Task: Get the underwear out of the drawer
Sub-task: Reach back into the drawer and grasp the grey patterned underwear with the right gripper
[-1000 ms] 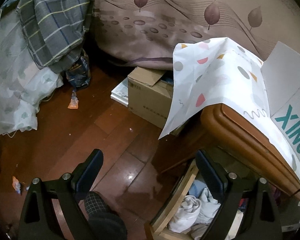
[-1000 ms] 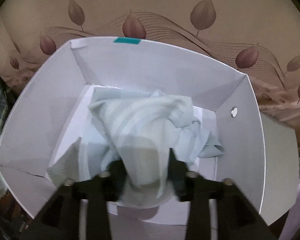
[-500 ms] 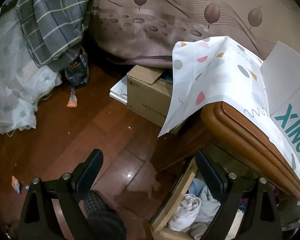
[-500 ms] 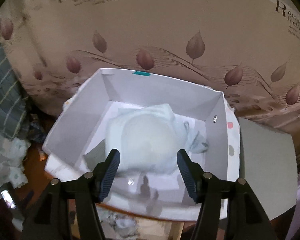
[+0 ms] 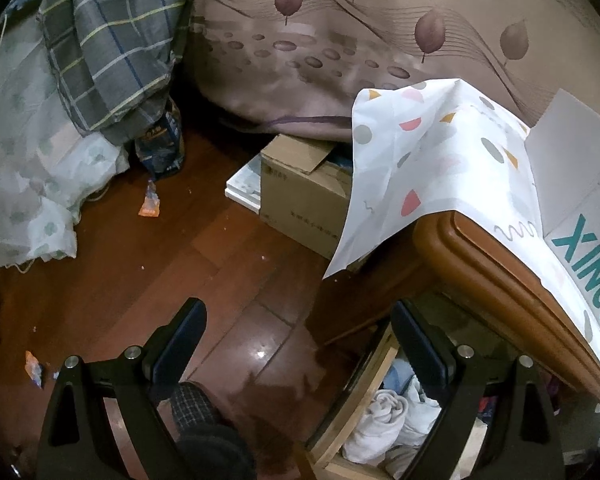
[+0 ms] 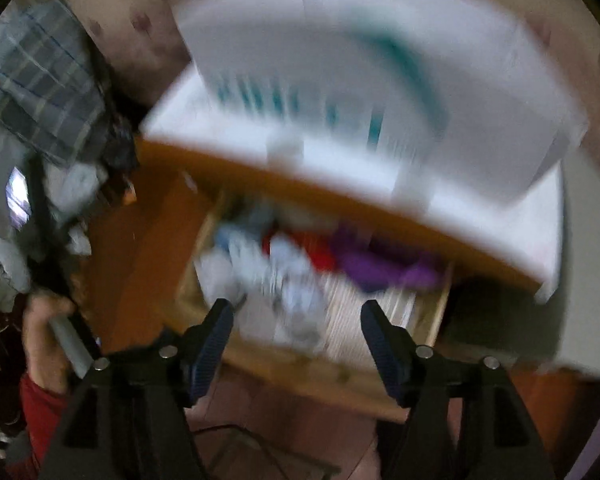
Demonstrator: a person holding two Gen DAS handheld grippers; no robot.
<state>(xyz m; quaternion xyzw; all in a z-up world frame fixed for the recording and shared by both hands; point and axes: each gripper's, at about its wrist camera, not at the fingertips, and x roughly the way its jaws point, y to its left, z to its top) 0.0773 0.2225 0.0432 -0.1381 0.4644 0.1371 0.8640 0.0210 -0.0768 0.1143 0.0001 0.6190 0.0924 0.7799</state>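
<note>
Right wrist view first, and it is badly smeared: closest in, the right gripper (image 6: 296,330) hangs with its jaws well apart and nothing between them; they have just been opening. Beyond its tips lies the open drawer (image 6: 300,364), a wooden tray crammed with underwear (image 6: 288,276) in a loose heap of pale blue and white pieces, with something red and something purple toward the back. Above that runs the brown edge of the cabinet top, and on it a white box (image 6: 380,80) with teal lettering.

From the left wrist, the left gripper (image 5: 298,336) also stands wide and empty, over the dark wood floor (image 5: 160,260). The drawer's corner shows at its right finger, white cloth bunched inside. Farther off sit a cardboard carton (image 5: 300,196) and a bed draped in a leaf-print cover.

These garments look soft, light and limp; they should crumple rather than slide. I'd pinch a raised fold on top of the pale heap, since a shallow bite may drag a neighbour along.
</note>
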